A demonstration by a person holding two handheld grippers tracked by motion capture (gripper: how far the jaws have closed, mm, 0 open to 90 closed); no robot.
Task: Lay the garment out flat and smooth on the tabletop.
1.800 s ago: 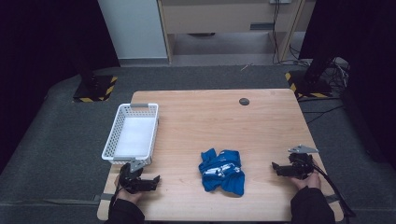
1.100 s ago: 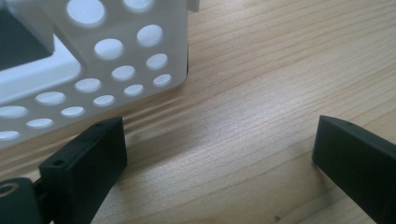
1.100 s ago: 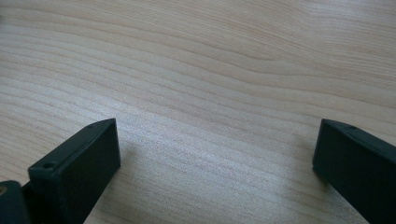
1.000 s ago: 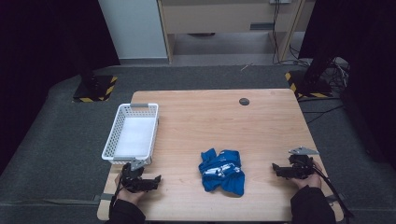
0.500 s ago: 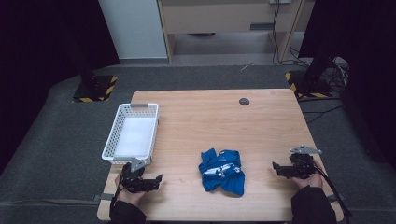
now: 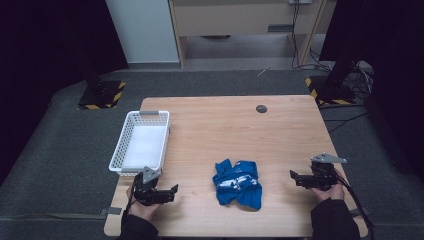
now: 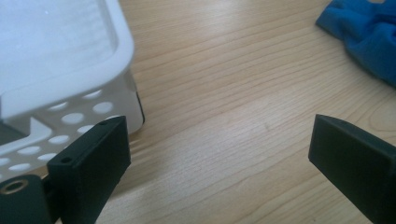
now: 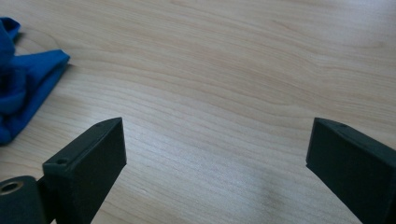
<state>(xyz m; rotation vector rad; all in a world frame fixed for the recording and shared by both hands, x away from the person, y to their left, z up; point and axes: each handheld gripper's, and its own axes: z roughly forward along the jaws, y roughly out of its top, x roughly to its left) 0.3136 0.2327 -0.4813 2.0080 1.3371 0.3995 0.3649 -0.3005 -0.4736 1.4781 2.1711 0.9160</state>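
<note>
While both tools point(image 6: 172, 190) point(image 6: 292, 175) gape empty, the frame crops the blue cloth point(image 7: 369, 35).

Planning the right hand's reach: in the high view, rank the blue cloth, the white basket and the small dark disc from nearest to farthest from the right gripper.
From the right gripper:
1. Blue cloth, crumpled at the table's near middle, toward the left gripper.
2. Small dark disc, near the far edge, ahead of the gripper.
3. White basket, at the table's left edge.

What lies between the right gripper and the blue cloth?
Nothing: only bare table separates the right gripper from the blue cloth, as the high view and the right gripper view show.
</note>
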